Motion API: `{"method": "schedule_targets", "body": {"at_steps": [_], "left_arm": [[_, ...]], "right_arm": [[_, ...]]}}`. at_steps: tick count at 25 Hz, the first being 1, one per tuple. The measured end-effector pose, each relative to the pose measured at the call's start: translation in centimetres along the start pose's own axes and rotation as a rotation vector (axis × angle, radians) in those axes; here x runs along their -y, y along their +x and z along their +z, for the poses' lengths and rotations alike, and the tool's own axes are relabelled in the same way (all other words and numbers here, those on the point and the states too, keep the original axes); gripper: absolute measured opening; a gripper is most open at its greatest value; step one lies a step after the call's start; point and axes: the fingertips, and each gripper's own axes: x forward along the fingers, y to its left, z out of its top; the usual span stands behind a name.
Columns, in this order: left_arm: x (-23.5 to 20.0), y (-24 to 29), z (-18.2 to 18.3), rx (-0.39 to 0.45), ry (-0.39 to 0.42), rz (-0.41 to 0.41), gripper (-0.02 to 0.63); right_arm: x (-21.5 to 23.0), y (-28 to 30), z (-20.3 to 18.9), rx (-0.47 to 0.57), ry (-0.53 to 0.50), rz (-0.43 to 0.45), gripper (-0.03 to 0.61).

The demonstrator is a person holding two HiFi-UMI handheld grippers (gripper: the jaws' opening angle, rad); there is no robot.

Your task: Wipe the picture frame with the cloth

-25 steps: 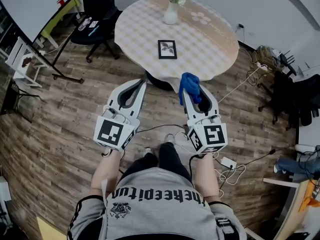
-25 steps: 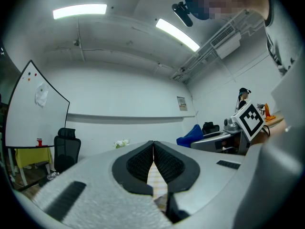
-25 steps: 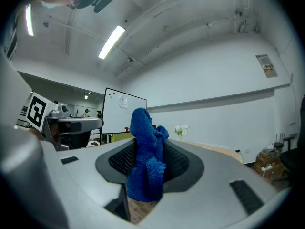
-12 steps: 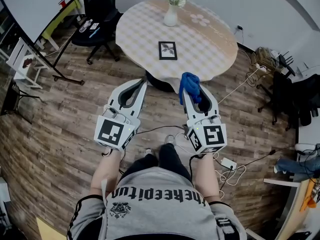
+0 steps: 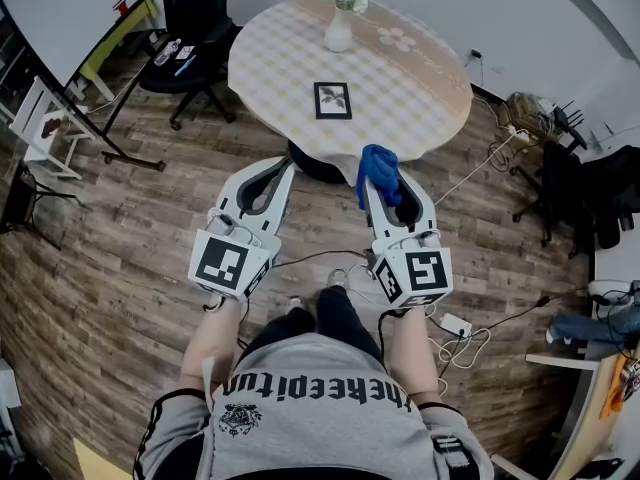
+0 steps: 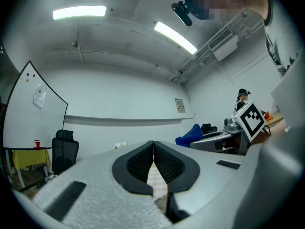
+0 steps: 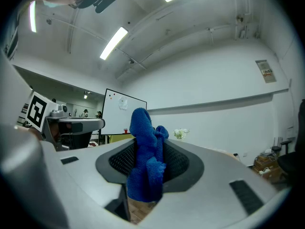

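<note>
Far on round checked tabletop (image 5: 270,63): black picture frame (image 5: 332,100), flat. My right gripper (image 5: 384,184) fingers pinch blue cloth (image 7: 145,151); left gripper (image 6: 153,147) fingers pressed together, empty. Approach step, I judge: next, carry cloth forward onto frame.

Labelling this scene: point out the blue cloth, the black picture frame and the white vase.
blue cloth (image 5: 378,171), head view, its bunched middle.
black picture frame (image 5: 332,100), head view, its centre.
white vase (image 5: 339,33), head view, its body.

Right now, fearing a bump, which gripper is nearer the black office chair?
Left. The left gripper sits toward the person from the chair and to its right; the right gripper, shut on the blue cloth, is farther right.
</note>
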Motion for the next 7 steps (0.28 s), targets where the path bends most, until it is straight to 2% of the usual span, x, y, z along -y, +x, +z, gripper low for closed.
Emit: {"method": "schedule_targets", "body": {"at_steps": [7], "left_arm": [[0.27, 0.17, 0.05, 0.003, -0.002, -0.003, 0.017]], "right_arm": [[0.16, -0.26, 0.13, 0.002, -0.004, -0.004, 0.153]]}}
